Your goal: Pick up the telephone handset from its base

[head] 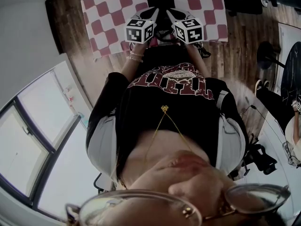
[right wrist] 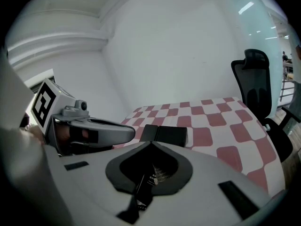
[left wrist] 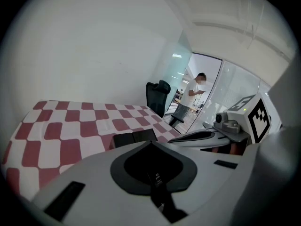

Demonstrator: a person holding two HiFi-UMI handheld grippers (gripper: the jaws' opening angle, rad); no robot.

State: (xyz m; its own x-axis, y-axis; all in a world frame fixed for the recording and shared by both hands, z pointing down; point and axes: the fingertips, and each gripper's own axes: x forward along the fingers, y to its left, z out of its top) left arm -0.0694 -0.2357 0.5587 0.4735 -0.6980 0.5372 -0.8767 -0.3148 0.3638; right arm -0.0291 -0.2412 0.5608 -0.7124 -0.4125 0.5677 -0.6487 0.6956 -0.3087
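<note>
Although both claws are held out over the near edge of the red-and-white chequered tablecloth (head: 106, 13), none of the pick-up is done yet. The flat black telephone (left wrist: 134, 137) lies on the cloth just beyond the jaw tips, untouched. Its handset looks to be seated on its base (a seam splits the black shape in two, but I cannot tell which part is the handset). The grey plastic left gripper (left wrist: 150, 143) has its jaws pressed together with nothing between them. The matching right gripper (right wrist: 151, 143) shows the same, its tips meeting in a point and empty. By my judgement everything is left to do: open one claw, bring it round the handset, close on it and lift it clear of the base.

Only the head view gives the layout from above. There the two black-and-white marker cubes (head: 140, 29) sit side by side and the grippers angle in toward the telephone at the middle of the cloth's near edge. The phone itself is only a small dark block there.

The gripper views look low across the cloth and show the phone's flat top and its seam. The left gripper view also takes in the right gripper alongside, a black office chair (left wrist: 157, 95) and a person in a white top (left wrist: 196, 91) standing beyond a glass partition. The right gripper view shows the chair larger, the left gripper alongside and a bare white wall, but not the person.
</note>
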